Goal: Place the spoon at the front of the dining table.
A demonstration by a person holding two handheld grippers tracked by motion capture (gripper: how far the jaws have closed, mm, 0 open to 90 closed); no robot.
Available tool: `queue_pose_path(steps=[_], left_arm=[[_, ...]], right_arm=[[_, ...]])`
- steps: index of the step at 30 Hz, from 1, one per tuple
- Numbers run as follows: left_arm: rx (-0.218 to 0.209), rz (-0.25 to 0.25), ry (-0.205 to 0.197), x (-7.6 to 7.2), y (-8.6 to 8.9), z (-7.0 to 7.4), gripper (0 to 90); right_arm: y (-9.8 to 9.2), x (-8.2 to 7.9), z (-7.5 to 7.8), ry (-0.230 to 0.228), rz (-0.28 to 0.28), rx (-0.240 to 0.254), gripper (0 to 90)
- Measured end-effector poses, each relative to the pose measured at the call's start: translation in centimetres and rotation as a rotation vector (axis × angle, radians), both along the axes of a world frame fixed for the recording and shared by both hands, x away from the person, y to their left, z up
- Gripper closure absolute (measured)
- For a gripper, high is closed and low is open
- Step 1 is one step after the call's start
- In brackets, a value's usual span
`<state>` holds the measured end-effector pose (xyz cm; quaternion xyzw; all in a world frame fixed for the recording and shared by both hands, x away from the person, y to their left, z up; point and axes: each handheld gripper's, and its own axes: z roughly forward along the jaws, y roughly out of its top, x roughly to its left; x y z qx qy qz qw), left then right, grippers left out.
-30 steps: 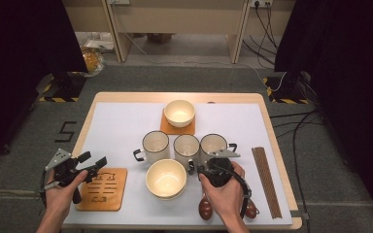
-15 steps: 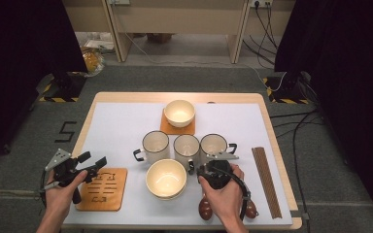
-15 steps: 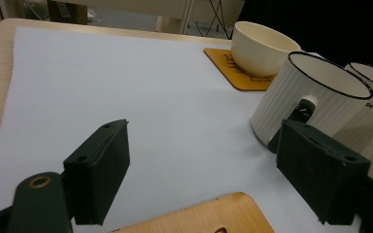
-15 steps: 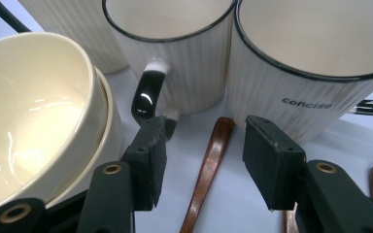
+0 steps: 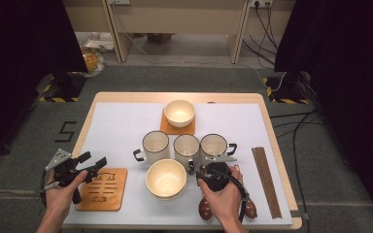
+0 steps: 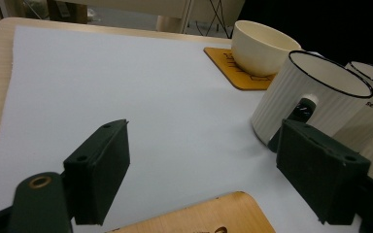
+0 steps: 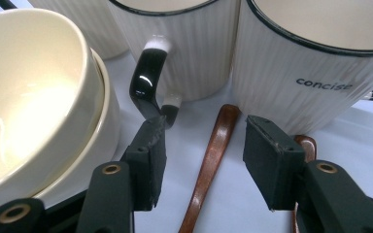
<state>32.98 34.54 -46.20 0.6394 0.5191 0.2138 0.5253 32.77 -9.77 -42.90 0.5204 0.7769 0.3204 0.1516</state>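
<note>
Item in hand: a slim brown wooden spoon (image 7: 209, 160) is lying flat on the white mat of the worktop (image 5: 121, 121), its handle tip running up between the right gripper's jaws toward the ribbed white mugs.
Right gripper (image 7: 204, 145): jaws are standing spread, one on each side of the spoon handle, pads not pressing on it.
Neighbours: the black handle of the middle ribbed mug (image 7: 150, 82) is sitting just beside the left-hand jaw; the mug lettered "concise" (image 7: 311, 63) is standing just behind the other jaw; stacked cream bowls (image 7: 34, 97) are crowding one flank.
Step judged: lining up to pinch the spoon handle.
Method advised: lowering until the pads are straddling the handle squarely, closing gently, and keeping clear of the mug handle to avoid snagging it.
Left gripper (image 6: 199, 165): jaws are standing wide apart, holding nothing, over the near orange wooden coaster (image 6: 199, 218).
</note>
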Motion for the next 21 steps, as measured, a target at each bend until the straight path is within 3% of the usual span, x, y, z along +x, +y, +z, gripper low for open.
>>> queue_pose_path(steps=[21], left_arm=[[0.0, 0.001, -0.001, 0.0, 0.0, 0.0, 19.0]], right_arm=[[0.2, -0.2, -1.4, 0.039, 0.005, -0.019, 50.4]])
